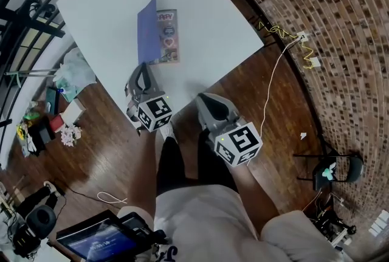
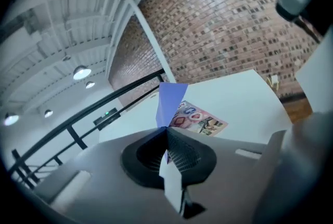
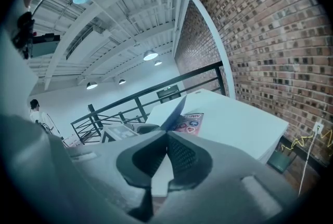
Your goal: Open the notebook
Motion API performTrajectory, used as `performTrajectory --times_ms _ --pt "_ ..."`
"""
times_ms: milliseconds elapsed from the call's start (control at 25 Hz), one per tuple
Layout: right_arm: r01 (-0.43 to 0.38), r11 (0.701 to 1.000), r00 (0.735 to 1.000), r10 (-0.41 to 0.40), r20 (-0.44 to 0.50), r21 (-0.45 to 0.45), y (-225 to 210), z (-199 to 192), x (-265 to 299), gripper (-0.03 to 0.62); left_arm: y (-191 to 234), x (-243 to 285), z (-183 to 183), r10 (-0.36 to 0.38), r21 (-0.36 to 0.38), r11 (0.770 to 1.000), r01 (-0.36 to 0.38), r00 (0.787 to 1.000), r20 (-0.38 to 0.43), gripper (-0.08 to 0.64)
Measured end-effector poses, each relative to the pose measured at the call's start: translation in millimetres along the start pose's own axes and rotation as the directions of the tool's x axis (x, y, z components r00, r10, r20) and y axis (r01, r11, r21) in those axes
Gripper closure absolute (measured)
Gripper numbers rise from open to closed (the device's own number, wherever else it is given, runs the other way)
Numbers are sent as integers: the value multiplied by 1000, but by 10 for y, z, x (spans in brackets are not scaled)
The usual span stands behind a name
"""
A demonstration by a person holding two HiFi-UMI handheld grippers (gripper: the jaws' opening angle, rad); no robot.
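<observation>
Table (image 1: 206, 17) is broad, white, matte and flat. My left gripper (image 1: 142, 71), grey plastic with dark ribbed pads, has its jaws pinched together on the cover's near edge. My right gripper (image 1: 204, 100), same build, is closed on nothing and hangs just off the table edge. Notebook (image 1: 169, 36) lies on the table on my side, thin and rectangular, with a glossy printed page showing. Cover (image 1: 146, 33) is thin blue card, standing about upright. I judge it half open; left: lay it flat.

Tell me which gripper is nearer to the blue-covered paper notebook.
Left. The left gripper pinches the near corner of the raised blue cover of the notebook; the right gripper hangs shut and empty, well apart.
</observation>
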State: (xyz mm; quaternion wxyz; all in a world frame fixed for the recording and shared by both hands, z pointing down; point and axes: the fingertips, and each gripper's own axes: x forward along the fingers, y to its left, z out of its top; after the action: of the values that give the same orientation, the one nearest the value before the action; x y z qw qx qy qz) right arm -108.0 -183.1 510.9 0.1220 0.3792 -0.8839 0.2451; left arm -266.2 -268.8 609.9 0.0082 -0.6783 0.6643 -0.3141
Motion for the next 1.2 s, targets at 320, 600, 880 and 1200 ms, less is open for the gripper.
performTrajectory --times_ms 320,600,880,1200 --pt "-14 1000 1000 14 -8 -3 35 48 90 600 580 141 -139 -9 -594 804 -24 999 -52 546" --pt "-16 997 994 7 -112 -78 -185 -83 934 600 889 283 -260 -36 -737 676 -20 998 -59 546" --pt "-177 883 909 -24 -417 -435 -201 -442 2427 600 1053 512 -504 -66 -727 684 -58 988 -141 546" --pt "-358 903 778 147 -611 -239 -148 -788 2356 601 1115 760 -842 -121 -583 807 -90 942 -312 545"
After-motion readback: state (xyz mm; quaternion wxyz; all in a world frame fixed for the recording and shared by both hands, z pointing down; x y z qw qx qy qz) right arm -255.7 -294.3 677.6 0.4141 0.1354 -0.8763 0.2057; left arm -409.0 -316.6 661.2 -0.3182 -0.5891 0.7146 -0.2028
